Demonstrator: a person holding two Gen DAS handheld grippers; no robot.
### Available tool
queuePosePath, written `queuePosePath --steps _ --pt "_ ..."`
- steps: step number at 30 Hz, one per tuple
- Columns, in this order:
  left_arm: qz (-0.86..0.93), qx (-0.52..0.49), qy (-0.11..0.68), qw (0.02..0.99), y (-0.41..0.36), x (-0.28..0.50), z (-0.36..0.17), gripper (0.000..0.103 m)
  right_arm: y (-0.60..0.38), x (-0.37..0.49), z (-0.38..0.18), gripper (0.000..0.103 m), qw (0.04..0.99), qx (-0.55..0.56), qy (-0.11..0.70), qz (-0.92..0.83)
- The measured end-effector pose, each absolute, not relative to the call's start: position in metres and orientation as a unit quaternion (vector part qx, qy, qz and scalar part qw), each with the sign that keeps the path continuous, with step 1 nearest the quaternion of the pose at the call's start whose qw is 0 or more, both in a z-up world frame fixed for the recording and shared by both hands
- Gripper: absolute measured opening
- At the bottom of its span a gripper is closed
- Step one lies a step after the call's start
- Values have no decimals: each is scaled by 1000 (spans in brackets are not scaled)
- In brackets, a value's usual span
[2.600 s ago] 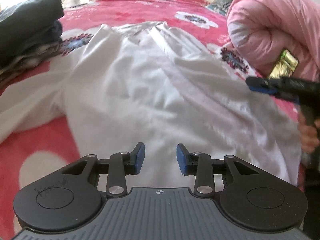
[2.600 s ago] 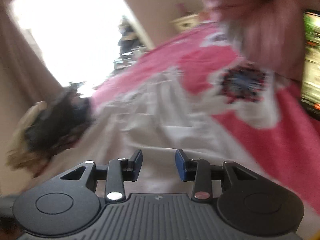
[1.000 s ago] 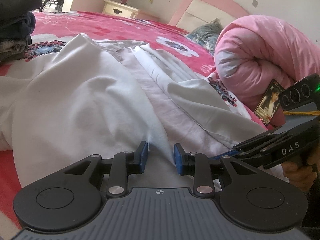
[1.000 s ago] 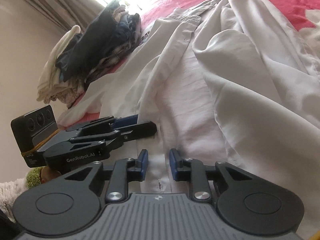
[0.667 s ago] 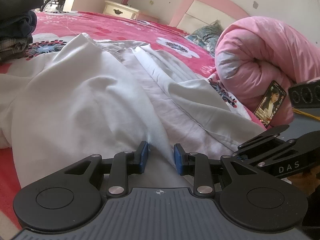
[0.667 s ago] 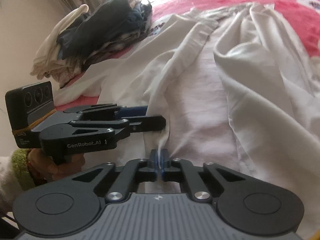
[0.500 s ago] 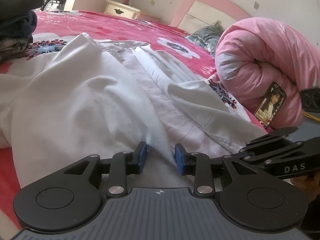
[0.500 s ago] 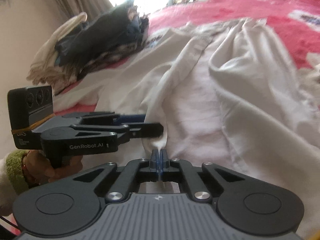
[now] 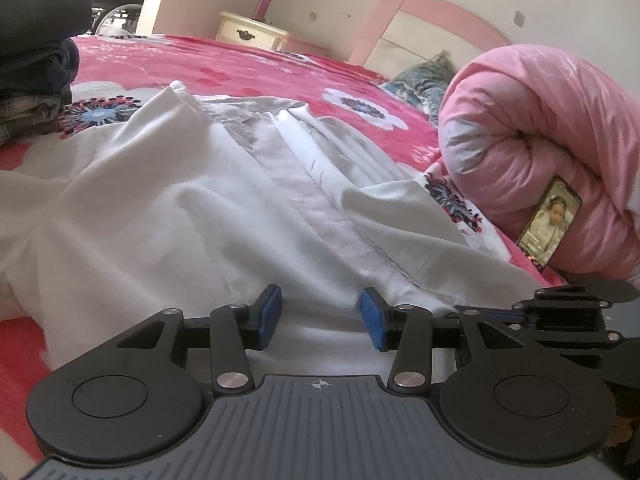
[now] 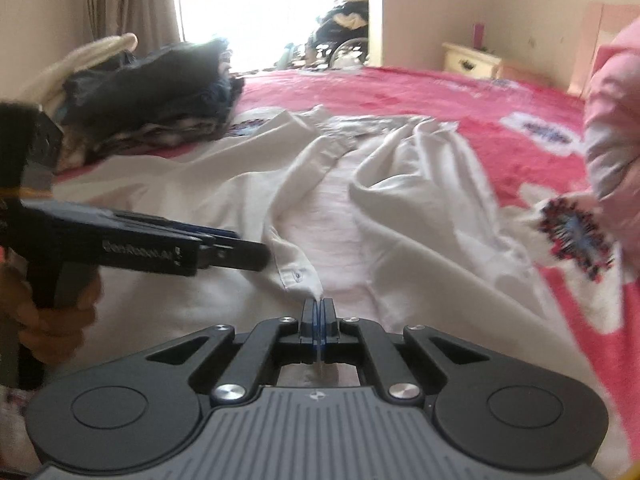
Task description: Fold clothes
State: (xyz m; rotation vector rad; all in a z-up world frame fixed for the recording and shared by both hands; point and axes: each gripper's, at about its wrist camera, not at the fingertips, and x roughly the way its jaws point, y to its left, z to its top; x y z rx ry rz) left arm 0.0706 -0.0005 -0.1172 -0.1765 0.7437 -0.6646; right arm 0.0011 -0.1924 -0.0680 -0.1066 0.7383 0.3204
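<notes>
On bed (image 9: 248, 68): right tool (image 10: 318, 312) pinches white shirt (image 10: 400, 240) hem; left tool (image 9: 318, 316) opening, nothing gripped. Thin hem may slip free.

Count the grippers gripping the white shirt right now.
1. The right gripper is shut on the white shirt's front edge near the hem. The left gripper has fabric between its pads, but it is opening and not pinching.

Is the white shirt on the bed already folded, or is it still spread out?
Spread out, not folded. The white shirt lies open and wrinkled across the red bedspread, front plackets apart; the right gripper pinches one bottom corner.
</notes>
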Motion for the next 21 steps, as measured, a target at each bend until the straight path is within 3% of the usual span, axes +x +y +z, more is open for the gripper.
queuePosePath --steps 11,13,17,21 --pt "-307 -108 346 880 7 73 -110 44 -184 -12 -71 2 937 -119 307 114" --pt "-301 -92 355 880 3 76 -112 44 -183 -10 -76 2 929 -125 327 118" --pt "-288 -19 358 888 -14 73 -115 44 -189 -1 -78 5 915 -104 368 126" --pt "-286 23 350 892 -19 66 -115 44 -211 8 -49 11 923 -17 351 159"
